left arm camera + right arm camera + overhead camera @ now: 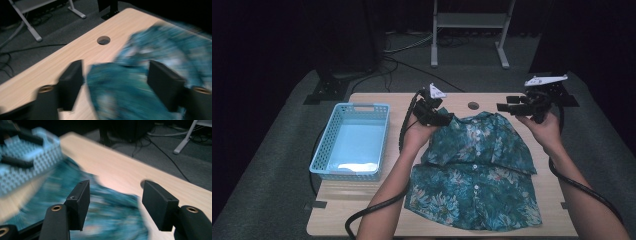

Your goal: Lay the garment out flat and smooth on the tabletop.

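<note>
Right claw [113,203] agape over blurred teal shirt [105,220], blue basket [30,162] beyond on table [120,172]

Shirt [477,170] lies on table [362,205], right of centre. Basket [352,141] sits on table to shirt's left, apart from it. Table hole [473,105] just behind shirt's far edge. Left gripper [447,118] at far-left corner of shirt; right gripper [502,107] above far-right corner.

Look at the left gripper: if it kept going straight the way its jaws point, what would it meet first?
The left gripper has its jaws open, and a fold of the teal floral shirt lies between them, so it would likely meet that cloth first, then the wooden table. The view is blurred, so depth is uncertain.
</note>
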Motion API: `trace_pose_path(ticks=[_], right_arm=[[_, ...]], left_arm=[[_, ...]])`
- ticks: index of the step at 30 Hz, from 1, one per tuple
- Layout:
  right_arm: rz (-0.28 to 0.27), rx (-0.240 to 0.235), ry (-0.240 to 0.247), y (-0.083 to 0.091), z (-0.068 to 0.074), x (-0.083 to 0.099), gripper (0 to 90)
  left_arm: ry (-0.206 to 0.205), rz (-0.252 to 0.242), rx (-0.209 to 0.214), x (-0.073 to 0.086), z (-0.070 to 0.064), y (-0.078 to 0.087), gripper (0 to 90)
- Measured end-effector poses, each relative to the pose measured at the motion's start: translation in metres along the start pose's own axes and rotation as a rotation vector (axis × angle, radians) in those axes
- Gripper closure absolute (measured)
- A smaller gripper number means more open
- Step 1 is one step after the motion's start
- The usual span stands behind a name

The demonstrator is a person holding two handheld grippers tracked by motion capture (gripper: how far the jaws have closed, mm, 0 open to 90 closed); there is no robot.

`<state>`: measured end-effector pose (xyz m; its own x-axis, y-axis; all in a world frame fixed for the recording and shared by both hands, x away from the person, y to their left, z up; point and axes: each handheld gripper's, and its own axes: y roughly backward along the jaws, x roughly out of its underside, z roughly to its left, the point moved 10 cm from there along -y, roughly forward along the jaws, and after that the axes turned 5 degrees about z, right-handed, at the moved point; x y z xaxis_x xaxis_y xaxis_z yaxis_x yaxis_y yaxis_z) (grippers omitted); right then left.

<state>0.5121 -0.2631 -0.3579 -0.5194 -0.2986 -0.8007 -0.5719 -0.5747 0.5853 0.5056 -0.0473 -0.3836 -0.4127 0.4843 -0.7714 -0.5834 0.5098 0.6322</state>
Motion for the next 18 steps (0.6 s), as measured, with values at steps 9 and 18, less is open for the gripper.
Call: trace_pose_path(ticks=[9,18], right_arm=[[0.285,-0.040,0.044,-0.053,0.006,0.113,35.5],[0.397,0.009,0.043,-0.068,0.004,0.177,33.4]], left_arm=[[0.038,0.197,0.114,0.097,-0.027,-0.061,14.2],[0.019,0.292,0.108,0.139,-0.042,-0.080,10.6]])
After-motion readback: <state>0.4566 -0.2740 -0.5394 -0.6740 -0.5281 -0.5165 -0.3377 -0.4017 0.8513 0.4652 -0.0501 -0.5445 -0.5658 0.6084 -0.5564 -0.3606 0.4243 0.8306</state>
